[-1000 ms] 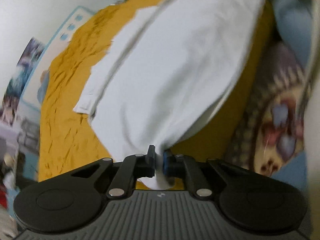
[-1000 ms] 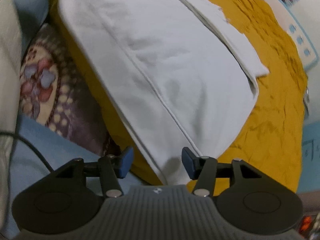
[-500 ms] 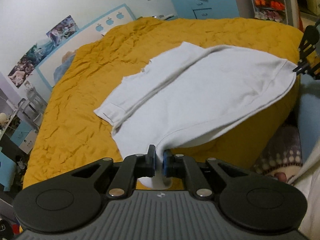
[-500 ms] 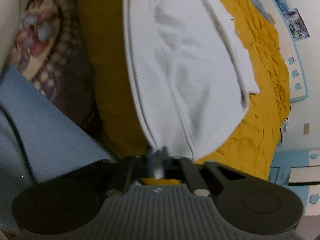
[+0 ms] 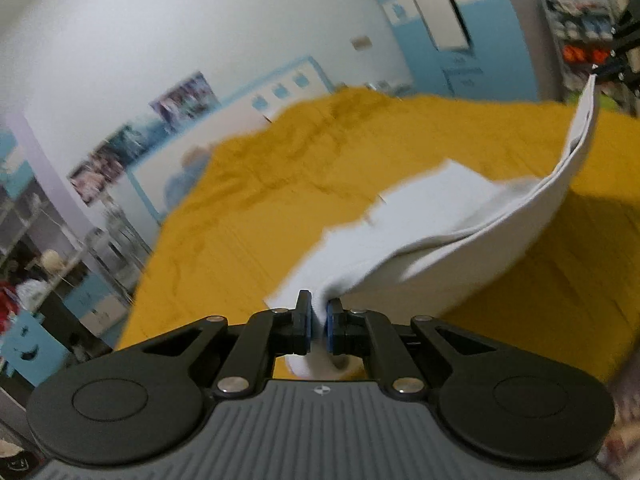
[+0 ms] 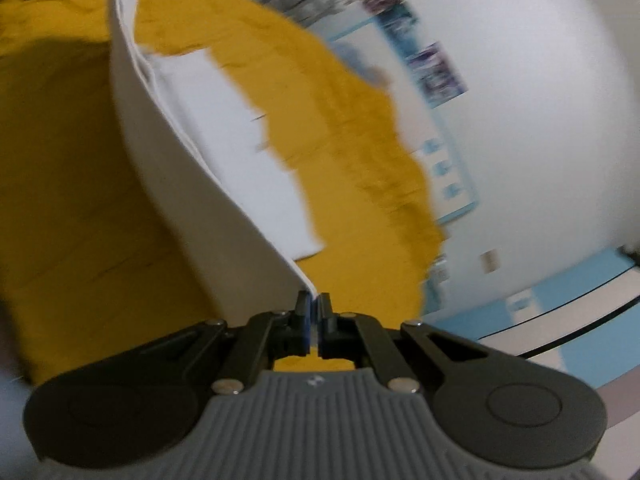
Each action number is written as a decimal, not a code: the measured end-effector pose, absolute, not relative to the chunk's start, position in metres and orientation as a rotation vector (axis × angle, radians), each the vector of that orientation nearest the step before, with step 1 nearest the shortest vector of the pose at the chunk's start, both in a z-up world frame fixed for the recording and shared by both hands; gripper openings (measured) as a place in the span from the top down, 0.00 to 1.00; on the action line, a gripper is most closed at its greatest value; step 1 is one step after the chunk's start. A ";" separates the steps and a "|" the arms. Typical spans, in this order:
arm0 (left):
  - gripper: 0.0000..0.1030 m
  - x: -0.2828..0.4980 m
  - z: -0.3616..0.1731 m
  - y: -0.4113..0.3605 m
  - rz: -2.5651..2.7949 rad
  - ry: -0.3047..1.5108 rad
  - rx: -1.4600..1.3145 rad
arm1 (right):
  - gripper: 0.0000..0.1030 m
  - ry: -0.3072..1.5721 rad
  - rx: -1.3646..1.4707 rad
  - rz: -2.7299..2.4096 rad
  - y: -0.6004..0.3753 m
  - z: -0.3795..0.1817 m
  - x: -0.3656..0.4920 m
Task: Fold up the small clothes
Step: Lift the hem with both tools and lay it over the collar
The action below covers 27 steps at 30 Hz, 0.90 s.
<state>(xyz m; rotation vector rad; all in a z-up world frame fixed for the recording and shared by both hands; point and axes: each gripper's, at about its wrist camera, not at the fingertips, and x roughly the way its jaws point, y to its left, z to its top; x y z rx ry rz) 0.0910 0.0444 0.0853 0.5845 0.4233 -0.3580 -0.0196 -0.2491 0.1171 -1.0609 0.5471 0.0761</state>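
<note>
Folding barely begun: we hold the white garment (image 5: 460,248) pinched at two hem corners, left gripper (image 5: 318,322) and right gripper (image 6: 314,322) both clamped, above the mustard bedspread (image 5: 280,200) at frame centre.

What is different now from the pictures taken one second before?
The right tongs, open a second ago with the hem between them, have closed on the white garment. Both tongs have lifted its near edge off the yellow bedcover, so it hangs between them. The left tongs stay shut on their corner; the garment's far part still lies on the bed.
</note>
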 end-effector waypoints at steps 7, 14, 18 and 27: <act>0.93 0.166 0.117 0.022 -0.257 0.267 0.650 | 1.00 0.405 -1.060 -0.048 -0.254 0.155 0.070; 0.93 0.256 0.116 0.015 -0.213 0.307 0.573 | 1.00 0.345 -0.997 -0.148 -0.264 0.171 0.177; 0.93 0.302 0.093 0.016 -0.214 0.383 0.543 | 1.00 0.366 -0.939 -0.148 -0.269 0.153 0.235; 0.93 0.396 -0.002 0.021 -0.242 0.643 0.470 | 1.00 0.538 -0.885 -0.060 -0.266 0.052 0.337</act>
